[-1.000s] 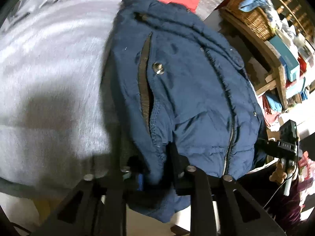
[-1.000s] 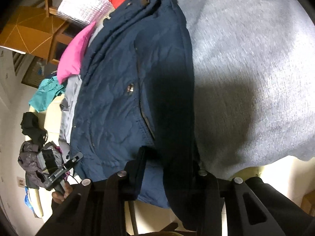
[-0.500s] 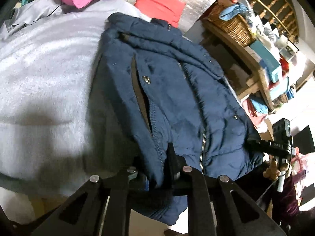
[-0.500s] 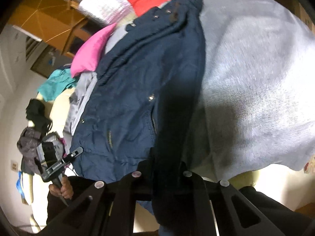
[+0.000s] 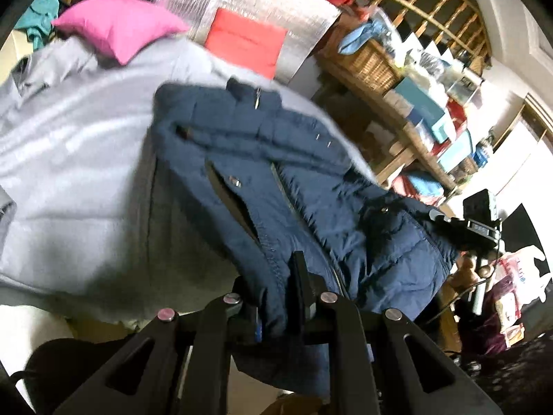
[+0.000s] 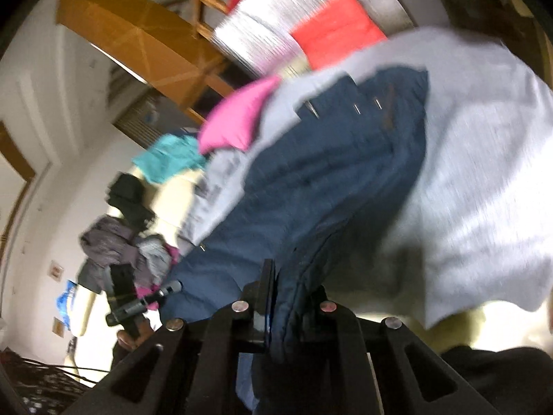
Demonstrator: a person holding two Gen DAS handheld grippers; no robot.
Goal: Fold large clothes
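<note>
On the grey knitted blanket [image 5: 69, 159] lies your navy quilted zip jacket [image 5: 293, 180], hem end raised: your left gripper [image 5: 276, 297] pinches the hem beside a pocket, your right gripper [image 6: 287, 297] pinches the other corner.

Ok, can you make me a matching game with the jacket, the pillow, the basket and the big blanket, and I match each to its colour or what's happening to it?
Things:
1. jacket
2. pillow
3. basket
4. blanket

Clues:
A. woven, brown, up on the wooden shelf
B. navy blue, pinched at its near edge by both grippers
C. pale grey, spread out under the jacket
D. bright pink, lying at the far end

Pairs: 1-B, 2-D, 3-A, 4-C
</note>
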